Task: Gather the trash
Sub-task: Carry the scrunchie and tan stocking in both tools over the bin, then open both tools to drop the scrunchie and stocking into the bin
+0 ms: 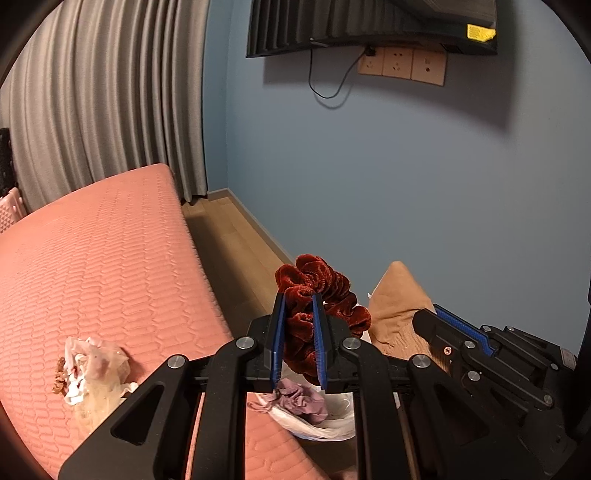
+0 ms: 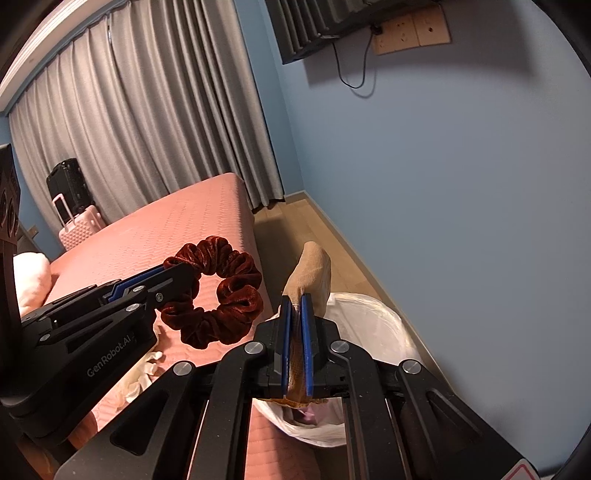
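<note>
My left gripper [image 1: 298, 297] is shut on a dark red velvet scrunchie [image 1: 317, 291] and holds it in the air beside the bed; it also shows in the right wrist view [image 2: 225, 291]. My right gripper [image 2: 296, 297] is shut on a tan stocking [image 2: 310, 273], also seen in the left wrist view [image 1: 397, 295]. Both hang over a bin lined with a white bag [image 2: 373, 314], which holds mauve cloth [image 1: 303, 400]. A crumpled pile of tissues and wrappers [image 1: 92, 369] lies on the pink bed [image 1: 92, 266].
Grey curtains [image 1: 103, 96] hang behind the bed. A blue wall [image 1: 406, 177] with sockets and a mounted screen [image 1: 369, 26] stands to the right. A strip of wooden floor [image 1: 229, 236] runs between bed and wall. A pink suitcase [image 2: 79, 225] stands at the far side.
</note>
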A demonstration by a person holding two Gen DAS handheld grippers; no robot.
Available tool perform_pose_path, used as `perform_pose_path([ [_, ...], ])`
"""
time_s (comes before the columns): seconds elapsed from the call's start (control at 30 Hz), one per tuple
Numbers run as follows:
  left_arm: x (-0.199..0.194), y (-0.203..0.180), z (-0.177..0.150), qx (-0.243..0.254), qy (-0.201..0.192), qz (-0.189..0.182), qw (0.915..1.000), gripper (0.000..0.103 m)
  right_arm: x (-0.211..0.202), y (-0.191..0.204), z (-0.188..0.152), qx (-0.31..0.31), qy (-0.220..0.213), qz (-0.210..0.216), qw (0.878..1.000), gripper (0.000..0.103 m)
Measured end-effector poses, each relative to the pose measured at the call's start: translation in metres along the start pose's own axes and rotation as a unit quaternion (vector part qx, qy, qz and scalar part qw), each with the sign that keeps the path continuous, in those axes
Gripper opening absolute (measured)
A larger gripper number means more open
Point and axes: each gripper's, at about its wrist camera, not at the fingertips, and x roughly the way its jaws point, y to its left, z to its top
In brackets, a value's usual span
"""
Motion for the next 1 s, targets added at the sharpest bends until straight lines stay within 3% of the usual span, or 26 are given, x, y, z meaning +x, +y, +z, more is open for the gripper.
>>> perform_pose_path([
  [0.77, 0.026, -0.011, -0.001, 0.002, 0.024, -0.012, 0.9996, 0.017, 0.016, -0.017, -0.008, 0.008, 0.011, -0.009, 1.000, 0.005],
  [0.9, 0.032, -0.007, 0.000, -0.008, 0.027, -0.008, 0.9996, 0.035, 0.019, -0.017, -0.009, 0.007, 0.012, -0.014, 1.000, 0.010],
  [0.97, 0.031, -0.003, 0.001, -0.016, 0.020, 0.006, 0.9997, 0.054, 0.020, -0.017, -0.010, 0.006, 0.013, -0.016, 1.000, 0.019],
  [1.0, 0.030, -0.001, 0.002, -0.018, 0.016, 0.012, 0.9996, 0.056, 0.021, -0.017, -0.011, 0.005, 0.012, -0.018, 1.000, 0.022],
])
